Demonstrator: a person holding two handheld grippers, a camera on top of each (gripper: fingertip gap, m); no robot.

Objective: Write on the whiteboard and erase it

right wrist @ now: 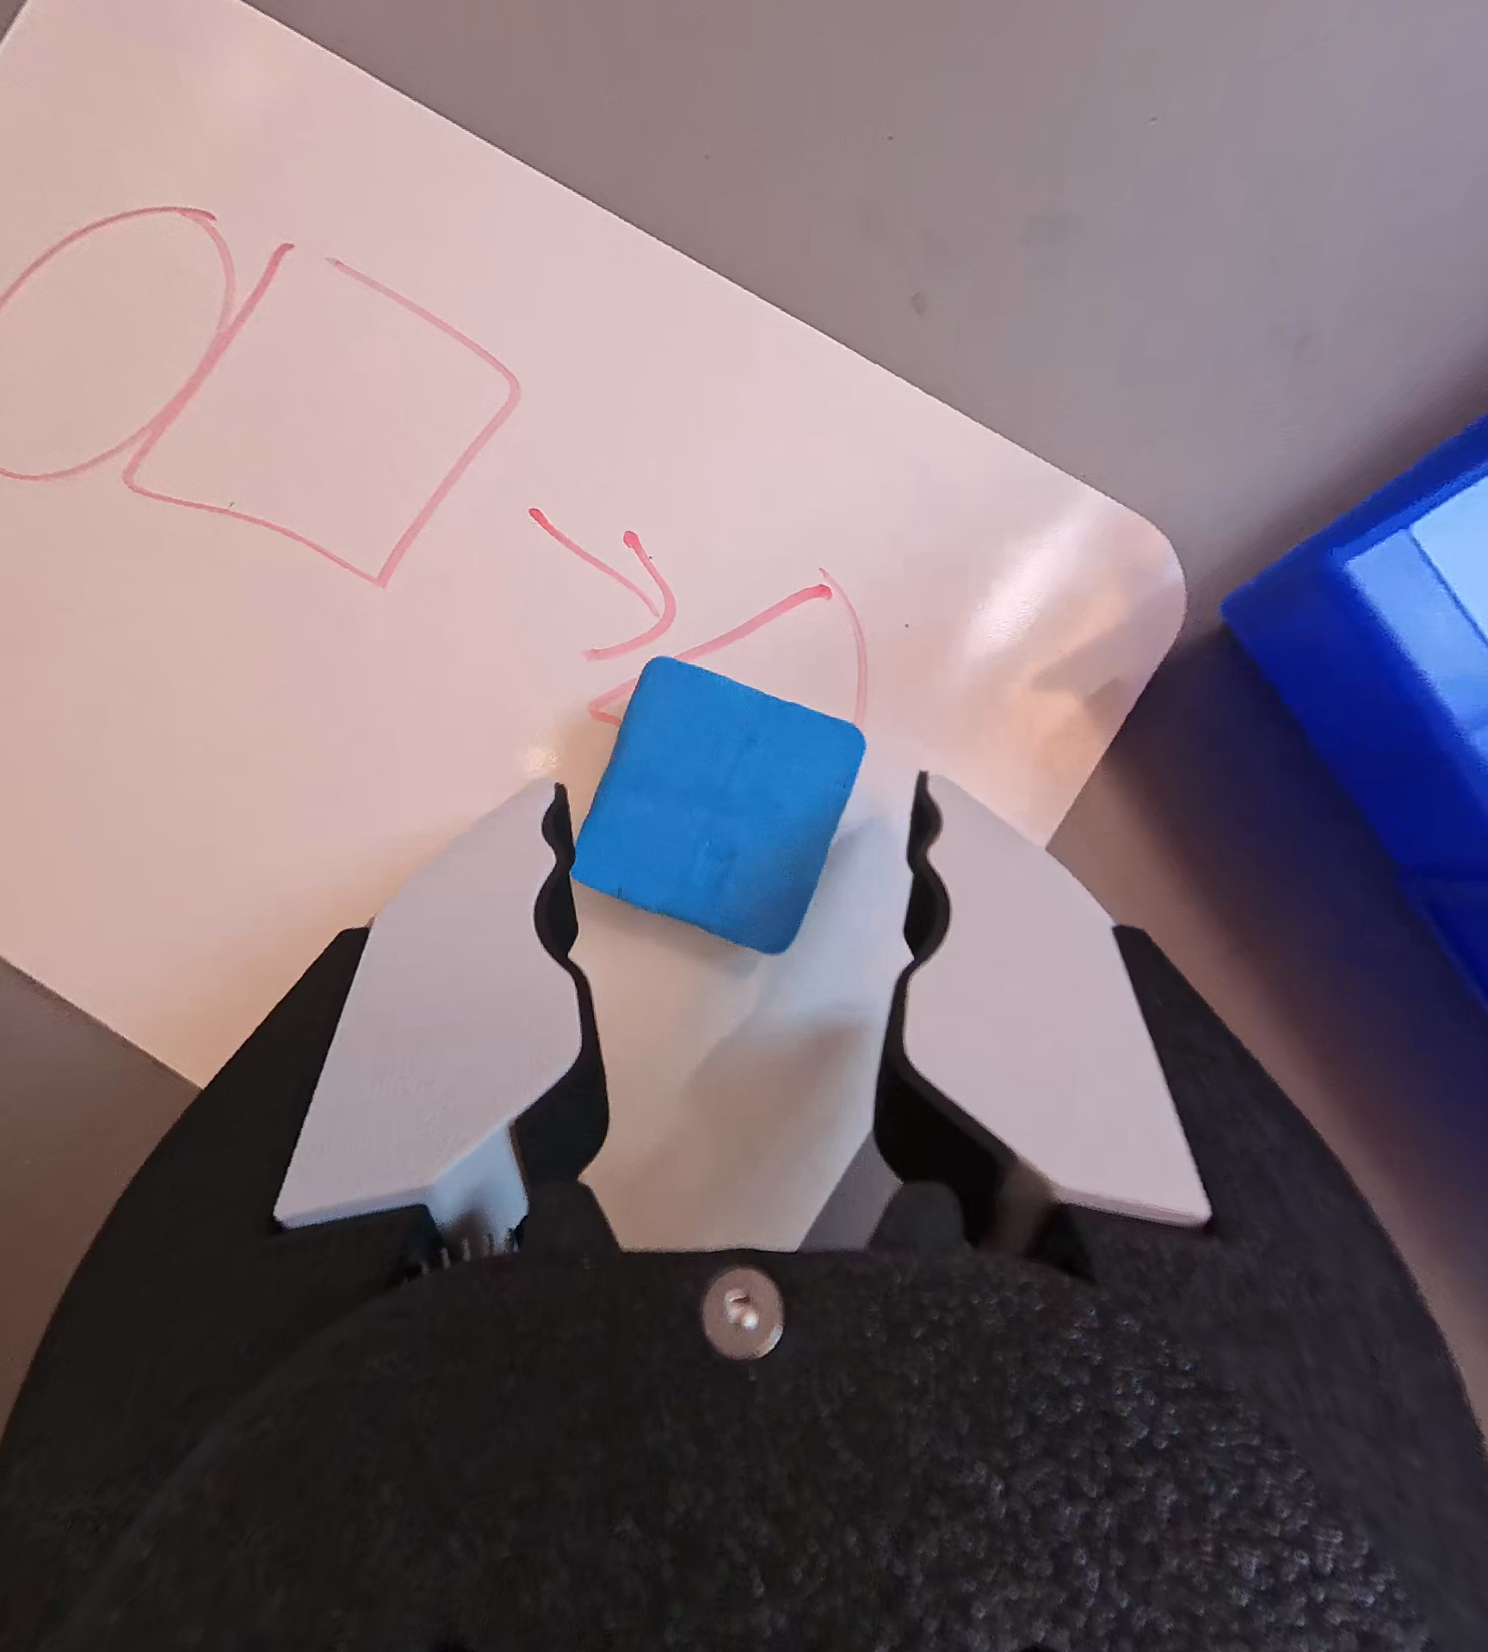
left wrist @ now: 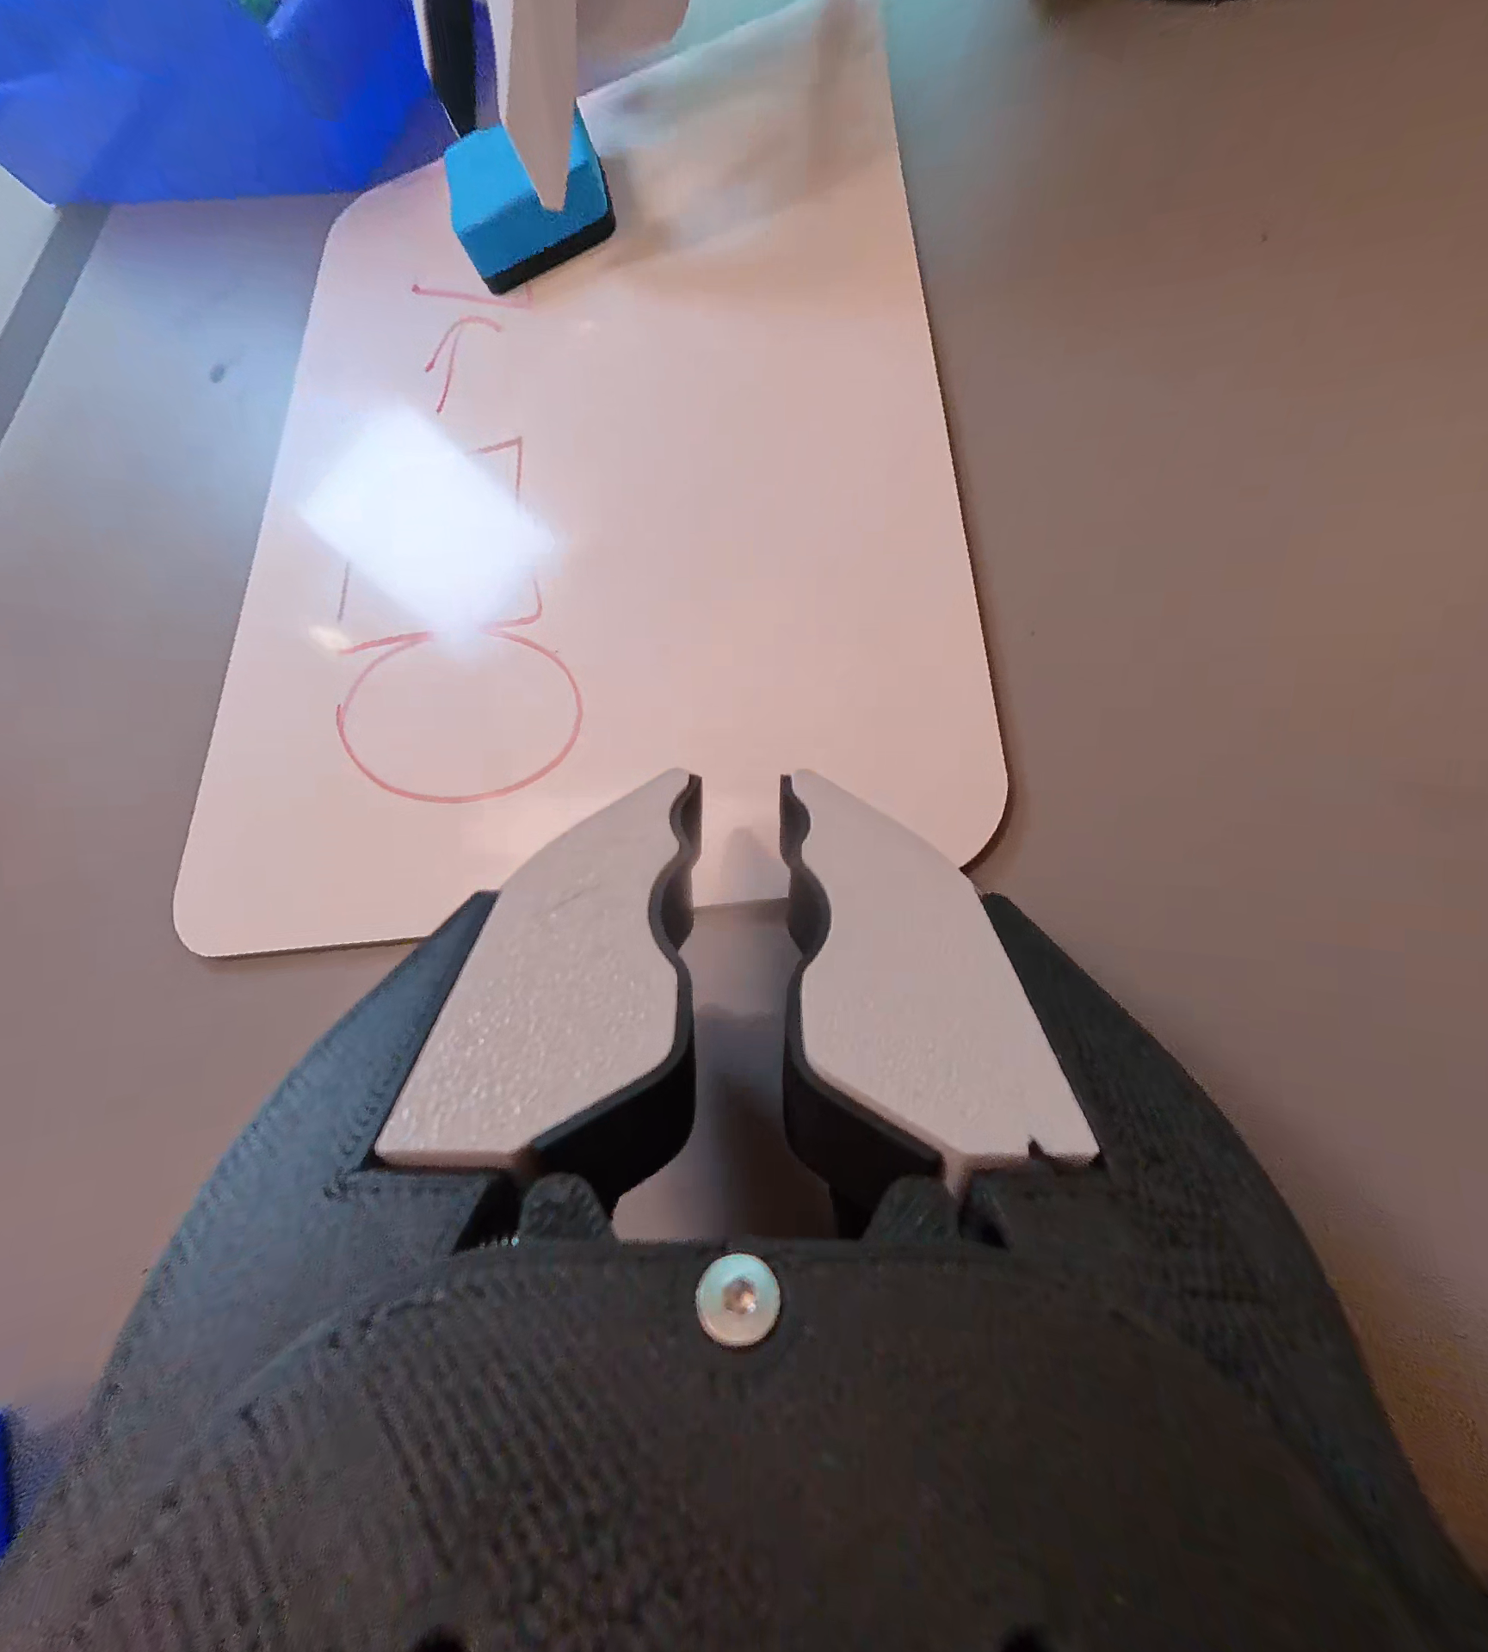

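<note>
Eraser (right wrist: 716, 818) rests on the whiteboard (right wrist: 722, 402), between my spread right tongs (right wrist: 740, 787), ungripped. It looks light and soft; I should pinch its side faces. Left tongs (left wrist: 740, 787): slightly parted, empty.

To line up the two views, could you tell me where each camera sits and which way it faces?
Left wrist view: on the left gripper, looking low along the whiteboard from its near end; its own fingers stand slightly apart, with nothing between them.
Right wrist view: on the right gripper, looking steeply down; its open fingers straddle the blue eraser.
Shared: whiteboard, red drawings, eraser, blue bin.
</note>
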